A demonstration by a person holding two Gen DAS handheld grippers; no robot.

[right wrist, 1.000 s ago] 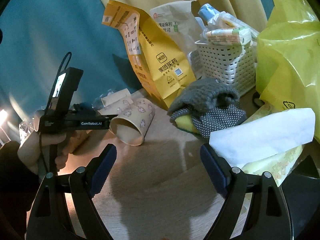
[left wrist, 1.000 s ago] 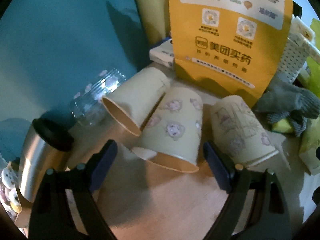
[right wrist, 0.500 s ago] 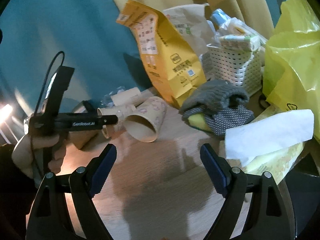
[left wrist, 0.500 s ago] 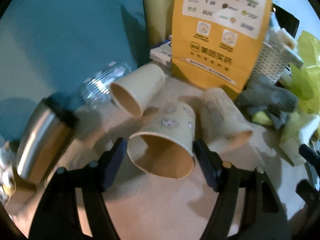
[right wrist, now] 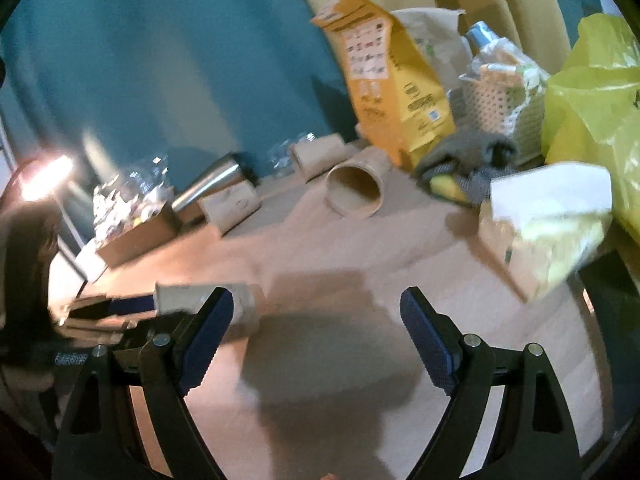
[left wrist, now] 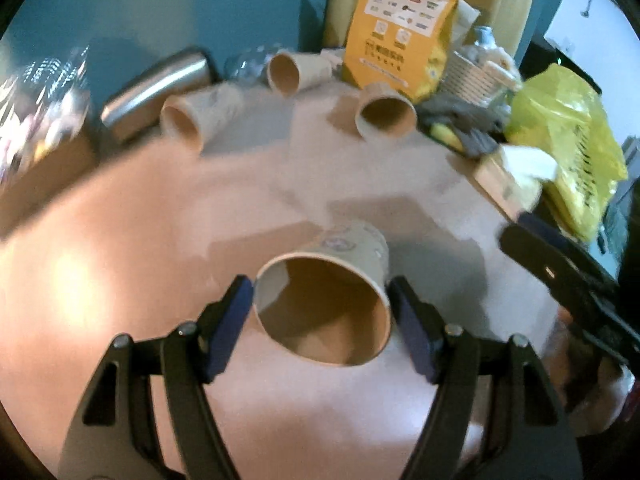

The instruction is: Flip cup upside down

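Between the blue pads of the left gripper (left wrist: 322, 312), a paper cup (left wrist: 332, 284) is clamped across its rim, mouth gaping back at the camera, base pointing away over the wooden table (left wrist: 140, 240)! From the right wrist view it sits low at the left, carried sideways above the bare tabletop, though that view is smeared by motion. The right gripper (right wrist: 316, 340) hangs wide open with nothing in it, just beside the action.

Now the danger, as I read it: thin paper, a grip at the rim, and a turn to come. Squeeze too hard and the mouth buckles oval; too soft and the cup slips out mid-rotation. Set it down tilted and it could topple onto its side like the three paper cups (left wrist: 386, 116) lying at the back near the yellow paper bag (left wrist: 400, 28) and steel tumbler (left wrist: 156, 92). Rim flat on the wood, that's what's wanted!
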